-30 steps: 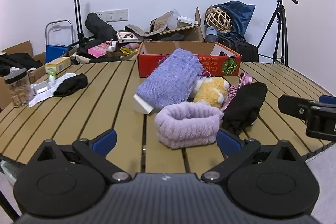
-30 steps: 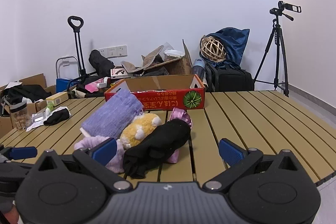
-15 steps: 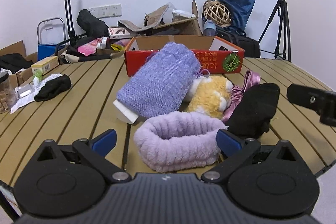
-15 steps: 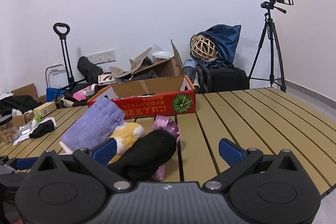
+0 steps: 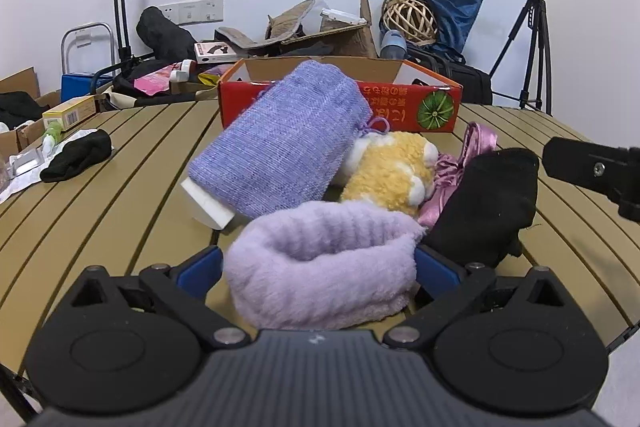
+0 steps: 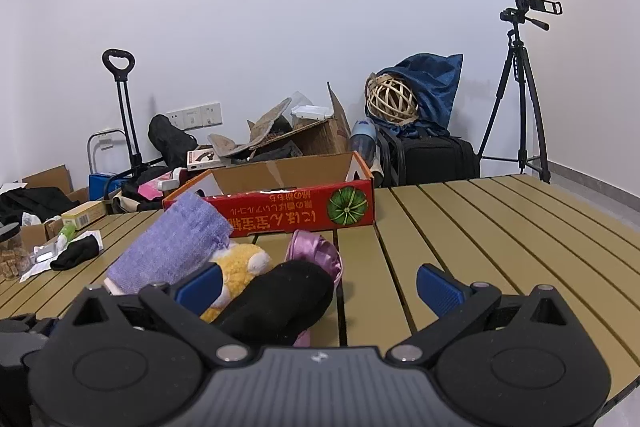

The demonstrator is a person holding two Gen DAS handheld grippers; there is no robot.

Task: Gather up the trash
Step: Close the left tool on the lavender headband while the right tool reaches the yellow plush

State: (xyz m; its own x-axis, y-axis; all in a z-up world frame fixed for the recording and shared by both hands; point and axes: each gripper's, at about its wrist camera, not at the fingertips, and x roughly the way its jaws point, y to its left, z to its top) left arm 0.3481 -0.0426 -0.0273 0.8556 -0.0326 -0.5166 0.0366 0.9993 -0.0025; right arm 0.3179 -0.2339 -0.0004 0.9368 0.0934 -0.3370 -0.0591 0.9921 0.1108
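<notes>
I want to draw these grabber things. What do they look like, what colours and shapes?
Each is black plastic. The left gripper has a ribbed dark grey body with a tiny white mark, two round black discs, angled black link arms with silver pins, and blue finger pads. The right gripper looks the same, also with blue pads. No cables, hands or sleeves show.

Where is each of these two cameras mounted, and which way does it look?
Left wrist: on the left tool, looking along its open fingers at a lilac band; the right tool pokes in.
Right wrist: on the right tool, open fingers flanking a black sock.
Both show the red box and table.
</notes>
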